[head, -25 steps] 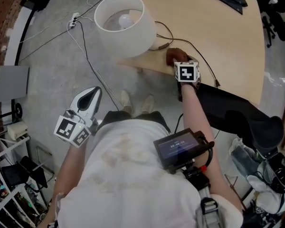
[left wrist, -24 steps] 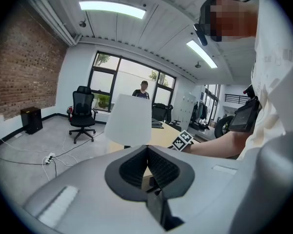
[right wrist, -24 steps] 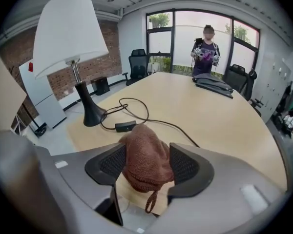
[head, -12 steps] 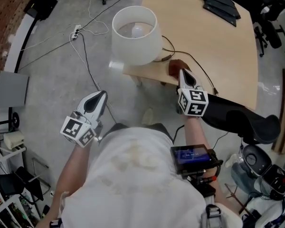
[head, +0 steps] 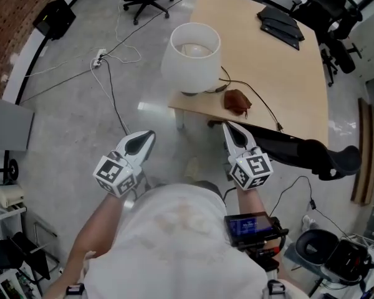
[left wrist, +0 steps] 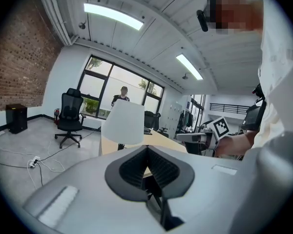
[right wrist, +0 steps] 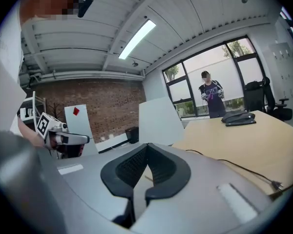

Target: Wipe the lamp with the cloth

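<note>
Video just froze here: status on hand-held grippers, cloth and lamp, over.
Left hand-held gripper and right hand-held gripper shut, empty, off the table. Cloth lies beside lamp, unheld. Cable runs by cloth.

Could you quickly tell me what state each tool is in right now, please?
Left tool: closed, holding nothing.
Right tool: closed, holding nothing; the cloth lies on the table.

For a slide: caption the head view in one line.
Shut left gripper and right gripper hang before the light wooden table; crumpled brown cloth lies beside white-shaded lamp.
</note>
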A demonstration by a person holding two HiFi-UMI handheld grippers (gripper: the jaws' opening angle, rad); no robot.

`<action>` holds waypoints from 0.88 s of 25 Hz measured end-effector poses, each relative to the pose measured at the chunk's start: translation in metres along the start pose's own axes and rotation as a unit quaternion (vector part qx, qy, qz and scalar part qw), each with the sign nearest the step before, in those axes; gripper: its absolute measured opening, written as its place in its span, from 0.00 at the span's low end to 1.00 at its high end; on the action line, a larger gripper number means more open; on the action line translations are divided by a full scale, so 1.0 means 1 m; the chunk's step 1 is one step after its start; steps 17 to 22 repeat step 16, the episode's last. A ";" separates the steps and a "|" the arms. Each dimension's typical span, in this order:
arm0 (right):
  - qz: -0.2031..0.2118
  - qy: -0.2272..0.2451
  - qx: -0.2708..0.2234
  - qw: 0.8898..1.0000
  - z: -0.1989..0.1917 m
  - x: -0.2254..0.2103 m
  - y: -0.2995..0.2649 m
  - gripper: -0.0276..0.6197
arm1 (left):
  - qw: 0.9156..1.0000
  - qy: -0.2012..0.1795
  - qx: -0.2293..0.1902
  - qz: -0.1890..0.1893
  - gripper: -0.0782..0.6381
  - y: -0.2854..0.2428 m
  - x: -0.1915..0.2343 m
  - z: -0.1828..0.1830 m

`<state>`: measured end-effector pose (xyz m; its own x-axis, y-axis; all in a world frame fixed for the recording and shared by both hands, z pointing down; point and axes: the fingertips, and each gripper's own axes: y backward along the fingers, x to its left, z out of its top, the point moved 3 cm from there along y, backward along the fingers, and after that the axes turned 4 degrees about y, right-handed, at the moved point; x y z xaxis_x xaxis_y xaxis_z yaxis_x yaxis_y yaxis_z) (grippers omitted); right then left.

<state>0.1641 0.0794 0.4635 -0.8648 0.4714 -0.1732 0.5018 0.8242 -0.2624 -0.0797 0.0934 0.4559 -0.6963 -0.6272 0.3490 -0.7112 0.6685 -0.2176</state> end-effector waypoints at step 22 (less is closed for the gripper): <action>0.039 0.007 -0.016 0.999 -0.019 0.090 0.034 0.06 | 1.000 -0.002 0.000 -0.019 0.11 0.065 -0.016 -0.022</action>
